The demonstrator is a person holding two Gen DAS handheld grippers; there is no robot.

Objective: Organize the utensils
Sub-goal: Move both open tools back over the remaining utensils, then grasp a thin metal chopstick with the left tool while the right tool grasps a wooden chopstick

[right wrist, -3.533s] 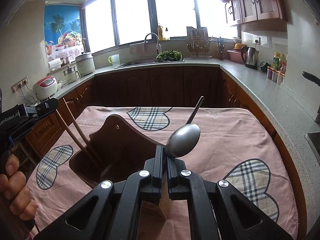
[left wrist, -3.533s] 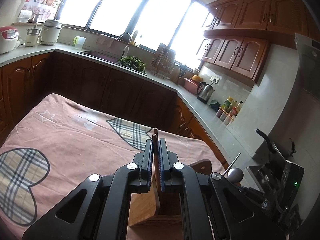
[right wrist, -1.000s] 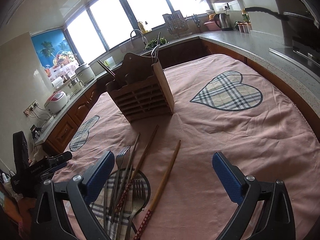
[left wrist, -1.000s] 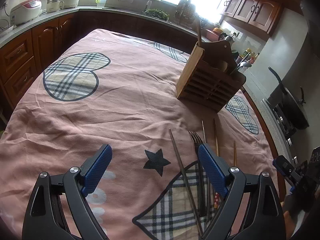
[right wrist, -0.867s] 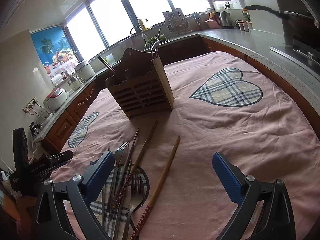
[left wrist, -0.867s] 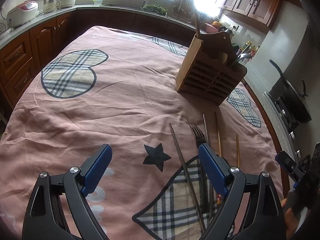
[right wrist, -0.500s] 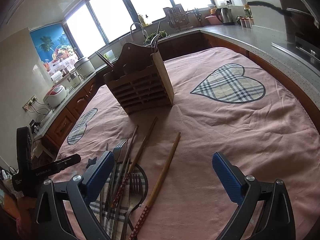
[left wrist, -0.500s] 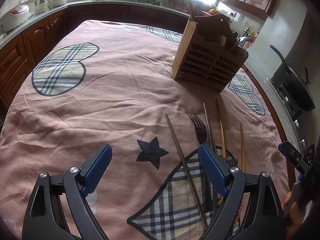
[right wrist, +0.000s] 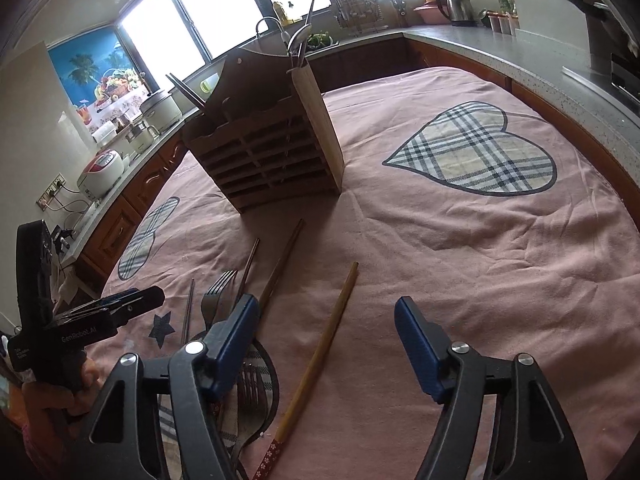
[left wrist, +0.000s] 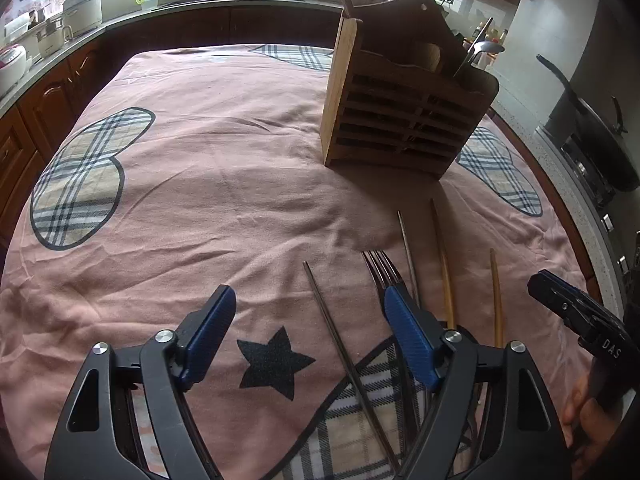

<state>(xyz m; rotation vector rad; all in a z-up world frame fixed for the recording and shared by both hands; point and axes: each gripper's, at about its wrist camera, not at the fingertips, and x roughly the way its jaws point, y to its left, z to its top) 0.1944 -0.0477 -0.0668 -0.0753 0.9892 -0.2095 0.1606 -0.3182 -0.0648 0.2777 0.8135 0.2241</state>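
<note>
A wooden utensil holder (left wrist: 404,112) stands on the pink tablecloth; it also shows in the right wrist view (right wrist: 268,148) with a spoon (right wrist: 298,38) and chopsticks (right wrist: 186,90) in it. Loose utensils lie in front of it: a metal chopstick (left wrist: 344,352), a fork (left wrist: 382,268), and wooden chopsticks (left wrist: 444,268). In the right wrist view a wooden chopstick (right wrist: 320,356) lies between the jaws, with forks (right wrist: 216,296) to the left. My left gripper (left wrist: 306,340) is open and empty above the metal chopstick. My right gripper (right wrist: 326,340) is open and empty above the wooden chopstick.
The table is covered by a pink cloth with plaid hearts (right wrist: 476,156) and a black star (left wrist: 274,364). Kitchen counters with a rice cooker (right wrist: 102,168), a kettle (right wrist: 456,8) and a sink surround it. A pan (left wrist: 592,128) sits on the stove at the right.
Both grippers let go of a chopstick and a spoon in the holder, pulled back and opened. In the last second both have moved lower and closer to the loose utensils.
</note>
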